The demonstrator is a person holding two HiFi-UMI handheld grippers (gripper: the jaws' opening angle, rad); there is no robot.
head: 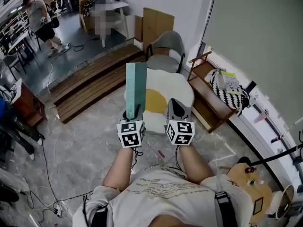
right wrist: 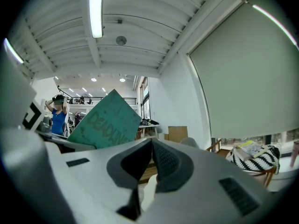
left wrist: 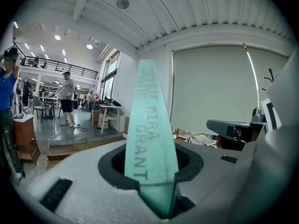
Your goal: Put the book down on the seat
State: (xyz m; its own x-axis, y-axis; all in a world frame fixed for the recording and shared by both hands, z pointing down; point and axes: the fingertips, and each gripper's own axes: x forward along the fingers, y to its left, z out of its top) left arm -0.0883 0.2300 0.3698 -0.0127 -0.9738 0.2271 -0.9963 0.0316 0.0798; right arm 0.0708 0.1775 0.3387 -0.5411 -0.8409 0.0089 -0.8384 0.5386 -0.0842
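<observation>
Item: left gripper (head: 133, 113), marker cube toward the person, at the left of the head view. Jaws part-way closed and clamped on the lower edge of the teal book (head: 136, 86); in the left gripper view the pads (left wrist: 184, 160) press on it from both sides.

Item: teal book (left wrist: 150, 125). Stands upright out of the left gripper's jaws, spine toward that gripper's camera, lettered MIRA GRANT. Its cover shows to the left in the right gripper view (right wrist: 103, 122). Held in the air, not on any seat.

Item: right gripper (head: 175, 106), just beside the left, level with it. Jaw tips together (right wrist: 152, 143), nothing between them.

Item: low white seat with a yellow centre (head: 182, 91). On the floor just past both grippers; the book's upper part overlaps its left edge in the head view.

Item: grey chair (head: 166, 51), behind the low seat, near the wall.

Item: wooden shelf unit (head: 208, 105) at right, with a black-and-white striped bag (head: 228, 91) on top.

Item: wooden steps (head: 92, 82) at left.

Item: cardboard box (head: 157, 25) against the far wall.

Item: a person (head: 41, 22) standing far off, upper left.
</observation>
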